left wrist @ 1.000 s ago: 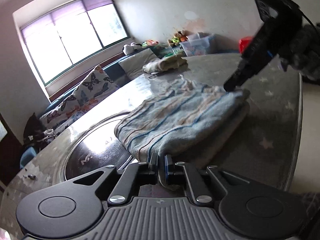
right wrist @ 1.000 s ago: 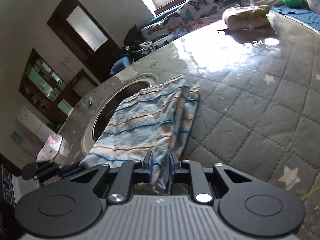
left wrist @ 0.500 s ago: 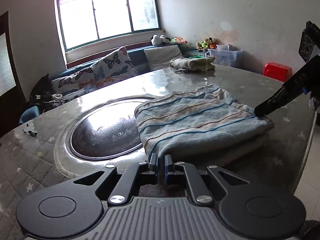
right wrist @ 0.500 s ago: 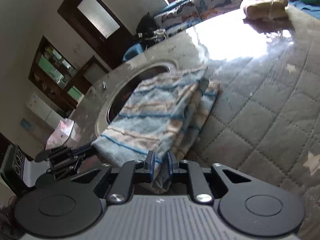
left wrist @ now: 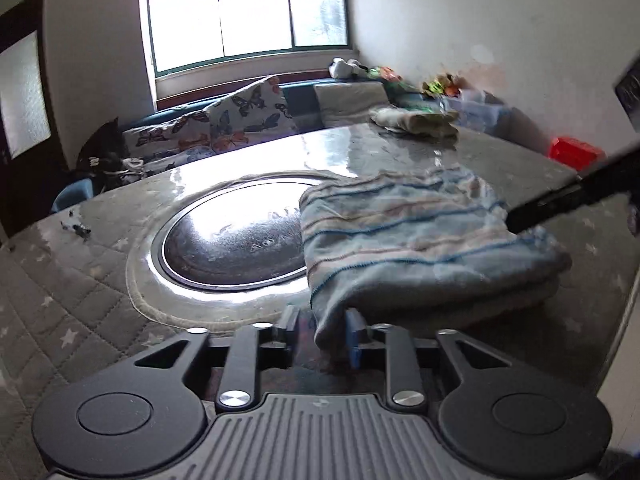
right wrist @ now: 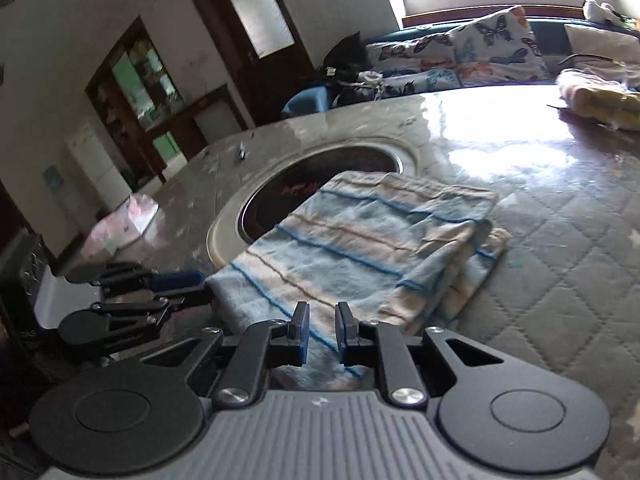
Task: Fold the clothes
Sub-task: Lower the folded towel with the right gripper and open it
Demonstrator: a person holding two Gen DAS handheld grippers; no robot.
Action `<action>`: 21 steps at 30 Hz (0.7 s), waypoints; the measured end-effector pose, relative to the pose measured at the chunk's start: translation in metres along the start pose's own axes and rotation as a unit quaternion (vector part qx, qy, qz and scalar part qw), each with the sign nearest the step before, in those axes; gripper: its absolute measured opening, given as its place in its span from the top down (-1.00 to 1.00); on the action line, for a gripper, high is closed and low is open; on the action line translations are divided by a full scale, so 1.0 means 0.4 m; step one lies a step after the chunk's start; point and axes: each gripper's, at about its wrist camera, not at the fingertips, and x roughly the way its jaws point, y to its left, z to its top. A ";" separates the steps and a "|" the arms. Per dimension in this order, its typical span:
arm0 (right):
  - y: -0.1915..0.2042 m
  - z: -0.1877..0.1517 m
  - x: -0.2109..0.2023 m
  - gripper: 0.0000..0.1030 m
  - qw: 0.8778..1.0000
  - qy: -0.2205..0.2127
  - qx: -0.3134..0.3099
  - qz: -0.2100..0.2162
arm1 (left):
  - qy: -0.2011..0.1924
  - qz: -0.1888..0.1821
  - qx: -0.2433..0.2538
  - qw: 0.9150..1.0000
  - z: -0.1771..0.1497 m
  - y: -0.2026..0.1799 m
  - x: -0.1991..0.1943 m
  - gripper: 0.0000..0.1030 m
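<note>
Two grippers at one folded towel (left wrist: 420, 240), each with jaws parted. Left gripper (left wrist: 322, 330) spread wide around the near corner, which hangs between the fingers, touching the right blue pad (left wrist: 355, 338) and clear of the left one. Right gripper (right wrist: 322, 334) likewise released, fingers standing apart over the towel's (right wrist: 360, 248) near edge, cloth visible in the gap but not pinched. From the right wrist view, left gripper (right wrist: 188, 290) seen at the towel's left corner, blue pad on top. From the left wrist view, right gripper (left wrist: 568, 200) seen as a dark bar reaching in over the far right edge; blurred, tip just at the cloth.

Towel striped in blue and tan, folded in layers, lower layers showing along one side. Lying flat on the quilted, star-printed table cover (right wrist: 560, 248), one end overlapping the rim of the round inset (left wrist: 236, 240) at the table's middle.

Farther off, a second folded bundle (left wrist: 416, 120) near the table's far edge, well apart from the towel. Beyond, butterfly cushions (left wrist: 240, 120) along a bench beneath the window (left wrist: 244, 16). Dark door (right wrist: 256, 28) at the left.
</note>
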 end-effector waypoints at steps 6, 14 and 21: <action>0.023 -0.009 0.032 0.73 1.000 0.011 -0.012 -0.005 | 0.000 0.014 -0.001 1.000 -0.005 -0.004 0.023 0.10; 0.034 -0.028 0.058 0.75 0.999 0.028 -0.027 -0.023 | 0.030 0.086 -0.074 0.993 -0.017 0.053 0.047 0.12; 0.052 -0.031 0.057 0.74 0.998 0.027 -0.053 -0.033 | 0.039 0.090 -0.105 0.990 -0.010 0.116 0.010 0.14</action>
